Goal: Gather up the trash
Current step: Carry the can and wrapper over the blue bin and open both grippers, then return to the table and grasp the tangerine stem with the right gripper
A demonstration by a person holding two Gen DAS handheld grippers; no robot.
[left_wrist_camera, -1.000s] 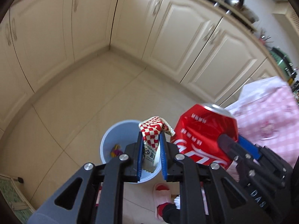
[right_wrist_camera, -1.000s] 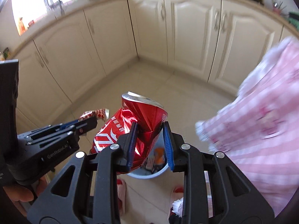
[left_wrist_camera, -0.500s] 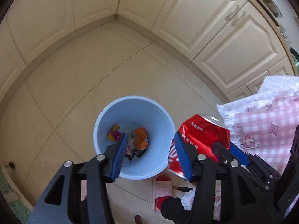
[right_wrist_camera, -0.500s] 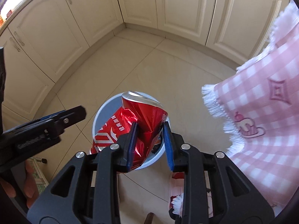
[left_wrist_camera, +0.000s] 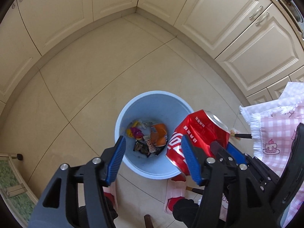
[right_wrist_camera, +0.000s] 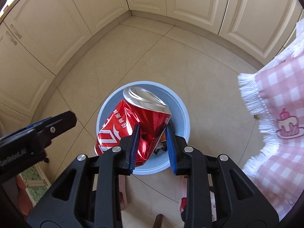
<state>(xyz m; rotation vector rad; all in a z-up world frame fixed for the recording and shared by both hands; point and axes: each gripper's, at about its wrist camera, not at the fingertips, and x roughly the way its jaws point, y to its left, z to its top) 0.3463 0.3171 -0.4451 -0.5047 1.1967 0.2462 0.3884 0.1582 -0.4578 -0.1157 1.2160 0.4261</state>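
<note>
A light blue trash bin (left_wrist_camera: 121,117) stands on the tiled floor, with several wrappers (left_wrist_camera: 150,138) at its bottom. My left gripper (left_wrist_camera: 153,156) is open and empty above the bin's near rim. My right gripper (right_wrist_camera: 153,142) has its jaws parted wider than before around a crushed red cola can (right_wrist_camera: 133,127), which tilts left over the bin (right_wrist_camera: 182,114); the left pad touches it, the right pad stands apart. The can (left_wrist_camera: 197,134) also shows in the left wrist view, at the bin's right rim. My left gripper (right_wrist_camera: 57,122) shows at the left of the right wrist view.
Cream kitchen cabinets (left_wrist_camera: 218,19) wrap around the floor corner. A pink checked tablecloth (right_wrist_camera: 279,125) with white fringe hangs at the right. Pink slippers (left_wrist_camera: 174,193) stand just behind the bin. A green mat (left_wrist_camera: 11,180) lies at the lower left.
My left gripper opened and dropped the red checked wrapper into the bin. Both grippers tilted down over the bin. My right gripper's jaws have widened and the can has tipped left.
</note>
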